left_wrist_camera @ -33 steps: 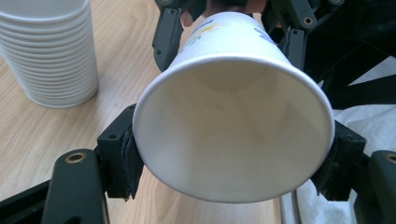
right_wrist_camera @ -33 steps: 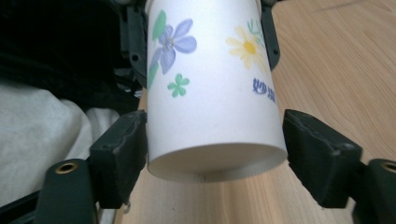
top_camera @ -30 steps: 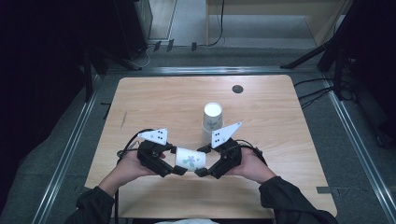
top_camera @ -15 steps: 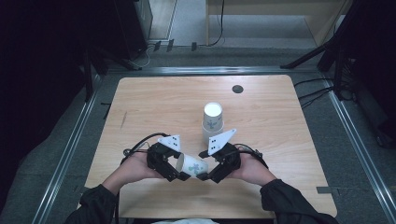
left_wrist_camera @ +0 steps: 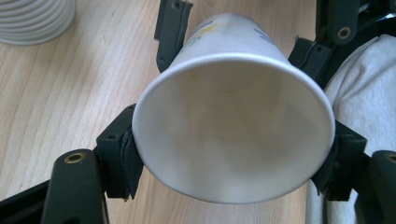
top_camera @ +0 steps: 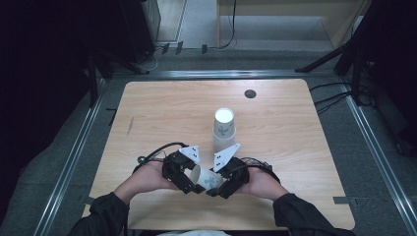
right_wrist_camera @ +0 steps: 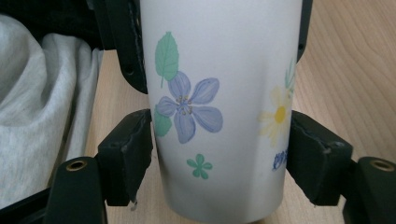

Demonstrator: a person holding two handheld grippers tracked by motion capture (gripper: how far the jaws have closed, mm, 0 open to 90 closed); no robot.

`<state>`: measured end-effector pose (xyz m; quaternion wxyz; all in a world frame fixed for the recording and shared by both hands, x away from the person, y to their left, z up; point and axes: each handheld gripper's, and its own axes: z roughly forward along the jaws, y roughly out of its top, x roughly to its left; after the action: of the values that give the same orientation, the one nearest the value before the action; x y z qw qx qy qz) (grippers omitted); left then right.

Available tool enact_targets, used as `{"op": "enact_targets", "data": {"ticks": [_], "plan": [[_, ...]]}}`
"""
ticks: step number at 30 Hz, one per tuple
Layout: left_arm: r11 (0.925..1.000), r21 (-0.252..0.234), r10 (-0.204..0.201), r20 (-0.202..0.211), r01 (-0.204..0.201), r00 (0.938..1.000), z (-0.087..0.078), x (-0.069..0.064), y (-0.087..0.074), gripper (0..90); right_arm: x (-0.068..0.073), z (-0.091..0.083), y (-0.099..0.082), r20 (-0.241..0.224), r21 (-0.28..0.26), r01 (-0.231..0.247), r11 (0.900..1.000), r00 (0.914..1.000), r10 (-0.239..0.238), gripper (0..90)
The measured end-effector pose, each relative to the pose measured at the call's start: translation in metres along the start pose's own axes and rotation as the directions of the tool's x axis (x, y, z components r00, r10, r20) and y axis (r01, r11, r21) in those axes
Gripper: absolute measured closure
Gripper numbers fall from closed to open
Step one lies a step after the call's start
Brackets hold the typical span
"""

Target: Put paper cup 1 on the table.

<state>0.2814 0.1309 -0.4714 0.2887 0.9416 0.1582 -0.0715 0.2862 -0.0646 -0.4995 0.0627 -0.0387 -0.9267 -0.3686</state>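
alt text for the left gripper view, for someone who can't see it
A white paper cup lies on its side with its open mouth toward the camera, clamped at the rim between the left gripper's two black jaws. Beyond it the right gripper grips its far end, above a wooden table.

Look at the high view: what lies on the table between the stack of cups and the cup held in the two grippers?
Nothing: between the stack of cups and the held cup the high view shows bare wooden table; only the grippers' grey plates rise over that stretch.

You hold a matt white paper cup [left_wrist_camera: 233,126] printed with flowers, its inside smooth and plain. Your table [top_camera: 162,118] is pale wood with visible grain, and the pads [right_wrist_camera: 128,154] look like dull black rubber.
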Motion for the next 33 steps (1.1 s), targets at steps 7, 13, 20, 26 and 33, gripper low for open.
{"op": "enact_targets", "data": {"ticks": [7,13,20,26,33], "plan": [[0.9996,0.009,0.028,0.008,-0.028,0.9996,0.004,-0.001,0.005,24.3,0.002,0.001,-0.004,0.013,0.028,0.004,0.9996,0.9999,-0.004,33.9],[0.9988,0.006,0.049,0.019,-0.049,0.9986,0.005,0.0,0.005,21.9,0.003,-0.001,-0.005,0.016,0.033,0.004,0.9994,0.9999,-0.005,34.3],[0.9964,-0.073,0.043,0.013,-0.042,0.999,-0.004,0.004,0.003,17.4,0.002,-0.01,-0.004,0.035,-0.007,-0.001,1.0,0.9994,0.001,34.3],[0.9846,-0.174,0.022,0.013,-0.02,0.9997,-0.016,0.007,0.001,17.4,-0.001,-0.022,-0.004,0.048,-0.073,-0.015,0.9972,0.9987,0.019,34.2],[0.9623,-0.272,0.011,0.007,-0.009,0.9999,-0.026,0.006,-0.001,15.5,-0.002,-0.031,-0.003,0.049,-0.144,-0.037,0.989,0.9978,0.044,34.2]]}}
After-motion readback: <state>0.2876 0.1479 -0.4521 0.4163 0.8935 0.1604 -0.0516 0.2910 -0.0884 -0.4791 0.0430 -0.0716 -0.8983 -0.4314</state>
